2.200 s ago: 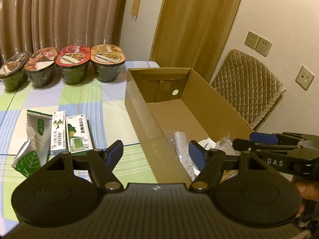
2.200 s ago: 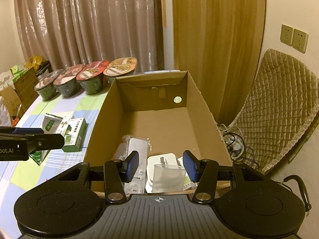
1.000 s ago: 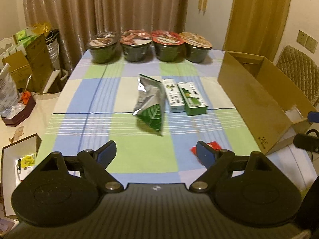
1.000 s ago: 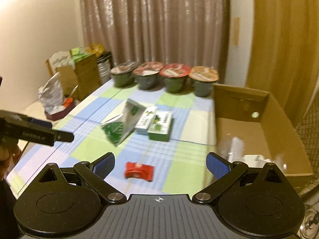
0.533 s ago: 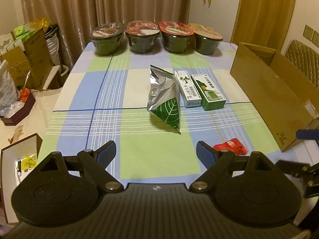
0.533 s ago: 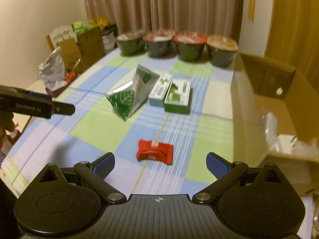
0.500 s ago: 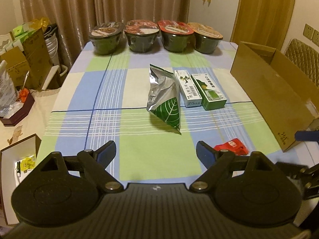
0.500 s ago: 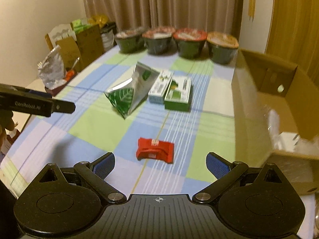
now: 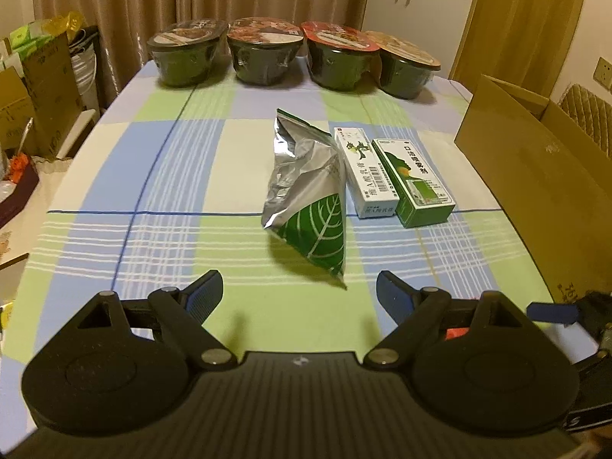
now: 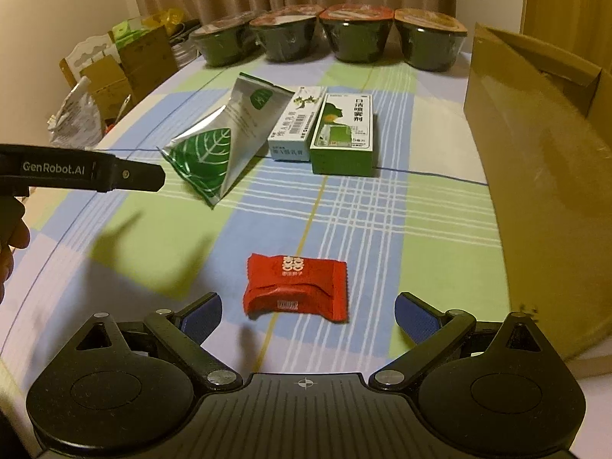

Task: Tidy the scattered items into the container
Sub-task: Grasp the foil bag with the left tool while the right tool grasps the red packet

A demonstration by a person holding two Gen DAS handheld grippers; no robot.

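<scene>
on the checked tablecloth (image 10: 440, 206) lie four bowls (image 9: 267, 57), two boxes (image 10: 342, 134), one foil pouch (image 9: 306, 199) and one red packet (image 10: 296, 287), nearer the wide-open right gripper (image 10: 308, 311) than before, while the left gripper (image 9: 300, 292) gapes toward the pouch, and the cardboard box's (image 10: 535, 153) contents are hidden.

Bare cloth (image 10: 160, 252) lies ahead of the left gripper (image 9: 299, 294), up to the foil pouch (image 9: 306, 195), whose right side is closed off by two cartons (image 9: 397, 176) touching one another. Around the red packet (image 10: 296, 287), between the wide-spread fingers of the right gripper (image 10: 308, 311), open cloth is seen on every side. The right is walled by the box (image 10: 535, 160), the far edge by four bowls (image 10: 355, 36).
</scene>
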